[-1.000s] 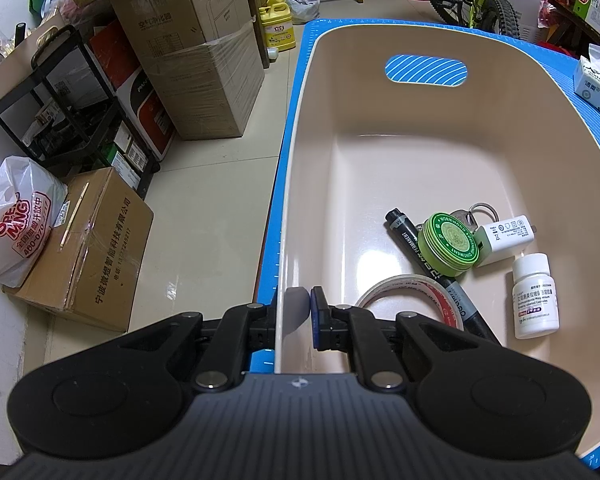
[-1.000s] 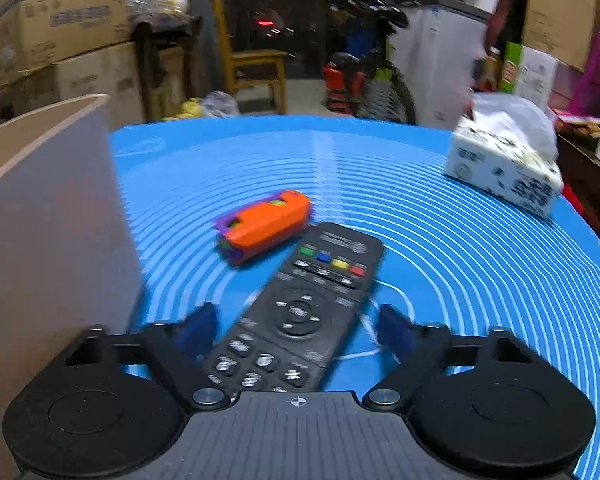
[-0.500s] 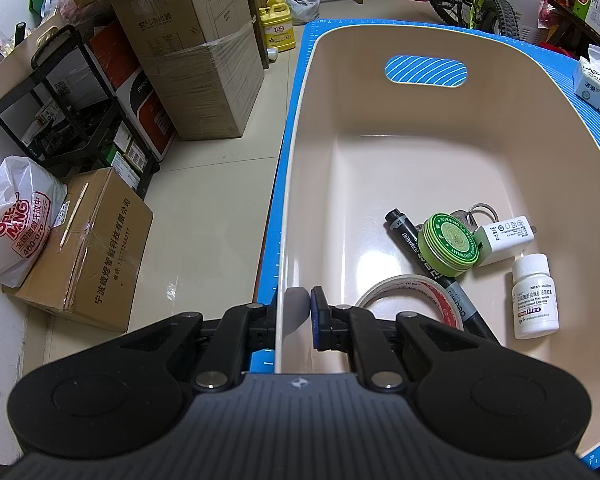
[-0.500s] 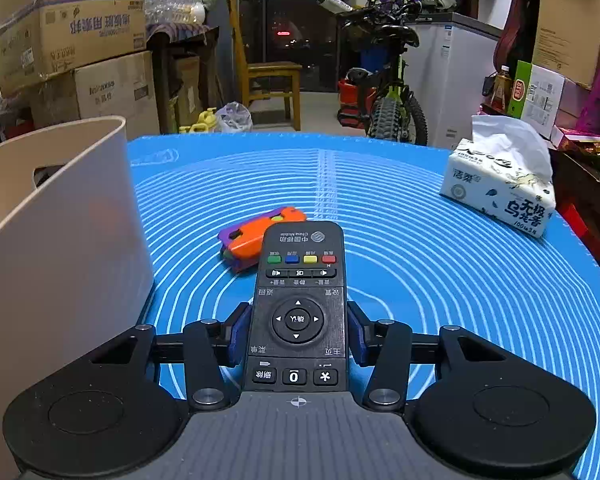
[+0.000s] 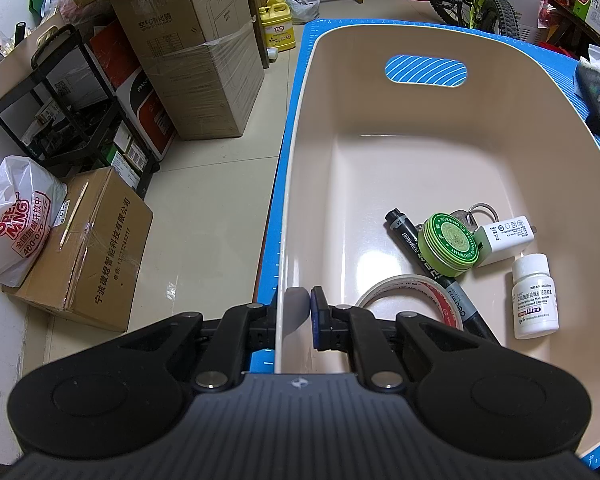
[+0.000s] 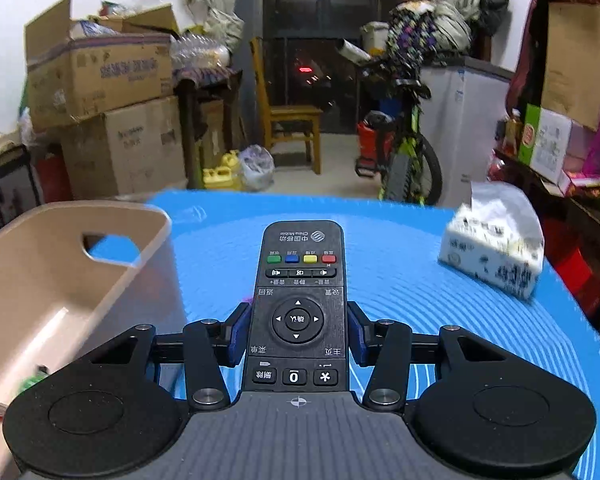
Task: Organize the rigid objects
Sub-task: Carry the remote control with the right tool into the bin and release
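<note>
Black plastic fills the pinch of my right claw [image 6: 297,334]: a remote control [image 6: 300,300], held by its long sides between the two blue pads [image 6: 236,336], button face up and its far end pointing away from me over the blue mat [image 6: 400,280]. Both pads press flat on its edges. The remote sits clear of the mat, with nothing under it but open air and blue surface. To its left stands the beige bin [image 6: 60,280], its cut-out handle facing me; to the right, well apart, a tissue pack [image 6: 496,252] rests on the mat.

My left claw [image 5: 297,316] is pressed nearly together on the near wall of the same beige bin [image 5: 420,140], one pad [image 5: 318,320] inside and the other outside, the rim clamped between them. The bin stands on the blue mat [image 5: 278,208], near its left edge.

Contents of the bin, all gathered at the near right of its floor: a roll of tape [image 5: 404,292] closest to my claw; a black marker [image 5: 410,246] lying diagonally, its lower part over the tape; a round green tin [image 5: 448,246] on top of the marker; a white charger plug [image 5: 502,238] touching the tin; a key ring [image 5: 480,210] partly hidden behind both; a white pill bottle [image 5: 534,296] lying on its side just below the plug.

Beyond the mat's left edge, cardboard boxes [image 5: 196,60] stand on the tiled floor.
</note>
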Demonstrator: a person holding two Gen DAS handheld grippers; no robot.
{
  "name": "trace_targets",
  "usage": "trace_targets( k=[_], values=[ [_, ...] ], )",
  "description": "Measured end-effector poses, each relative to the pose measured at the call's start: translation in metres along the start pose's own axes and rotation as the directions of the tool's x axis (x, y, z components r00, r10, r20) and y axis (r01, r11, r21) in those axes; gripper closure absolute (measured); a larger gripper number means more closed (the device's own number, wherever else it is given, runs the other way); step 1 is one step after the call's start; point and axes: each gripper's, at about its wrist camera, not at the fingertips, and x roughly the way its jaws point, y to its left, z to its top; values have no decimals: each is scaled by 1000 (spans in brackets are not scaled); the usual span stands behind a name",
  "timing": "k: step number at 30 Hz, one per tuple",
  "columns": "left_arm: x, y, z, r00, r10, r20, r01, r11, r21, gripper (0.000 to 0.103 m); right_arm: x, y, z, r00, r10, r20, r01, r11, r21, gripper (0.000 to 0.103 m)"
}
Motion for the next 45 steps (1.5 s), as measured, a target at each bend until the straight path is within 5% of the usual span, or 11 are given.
trace_targets(
  k=[10,17,24,38,45],
  values=[
    [0,0,0,1000,0,0,0,1000,0,90,-38,29,40,988,136,74,-131,989,-70,49],
    [0,0,0,1000,0,0,0,1000,1,90,-41,68,53,967,248,53,-242,965,-96,49],
    [0,0,0,1000,0,0,0,1000,0,90,-29,107,46,949,312,-46,-316,939,-135,49],
    [1,0,0,1000,2,-1,-2,1000,1,90,9,137,19,898,306,-317,-366,919,-148,48],
    [2,0,0,1000,2,-2,-2,1000,1,90,9,139,16,889,310,-337,-375,915,-147,49]
  ],
)
